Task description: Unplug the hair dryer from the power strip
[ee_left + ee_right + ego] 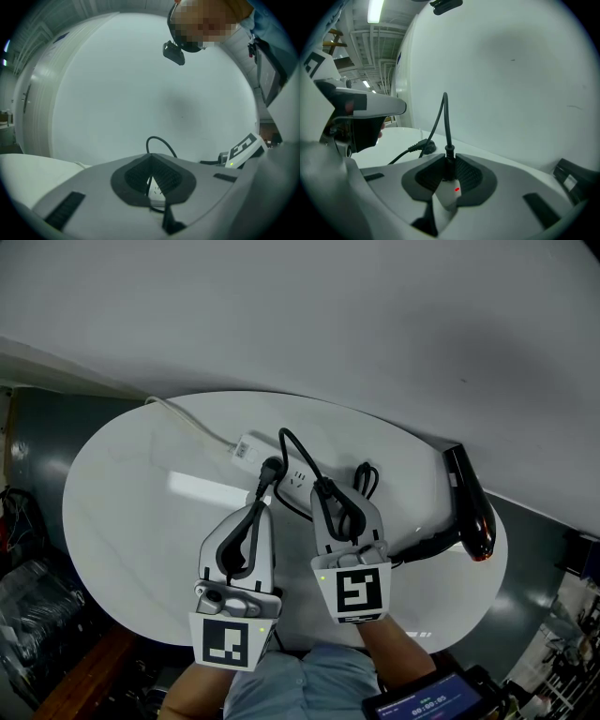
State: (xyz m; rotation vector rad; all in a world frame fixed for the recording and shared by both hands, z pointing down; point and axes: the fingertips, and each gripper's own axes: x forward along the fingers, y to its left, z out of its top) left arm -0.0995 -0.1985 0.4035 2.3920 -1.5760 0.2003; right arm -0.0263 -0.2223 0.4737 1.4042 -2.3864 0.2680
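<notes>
A white power strip (pixel 251 450) lies mid-table, its red light (pixel 456 190) showing below my right jaws. My right gripper (pixel 328 493) is shut on a black plug (pixel 448 157) at the strip's right end, and the plug's cord (pixel 445 117) rises from between the pads. The black hair dryer (pixel 472 505) lies at the table's right edge with its cable (pixel 427 547) running back under my right gripper. My left gripper (pixel 262 504) rests shut just in front of the strip. A thin slit between its pads (pixel 136 176) shows the strip beyond. Another black plug (pixel 272 468) sits by the strip's middle.
The strip's white lead (pixel 192 425) runs off the table's (pixel 122 512) far left edge. A slack loop of black cable (pixel 366 479) lies right of the strip. A pale wall stands close behind. Dark clutter (pixel 28 587) fills the floor at left, and a tablet (pixel 427 704) is near my body.
</notes>
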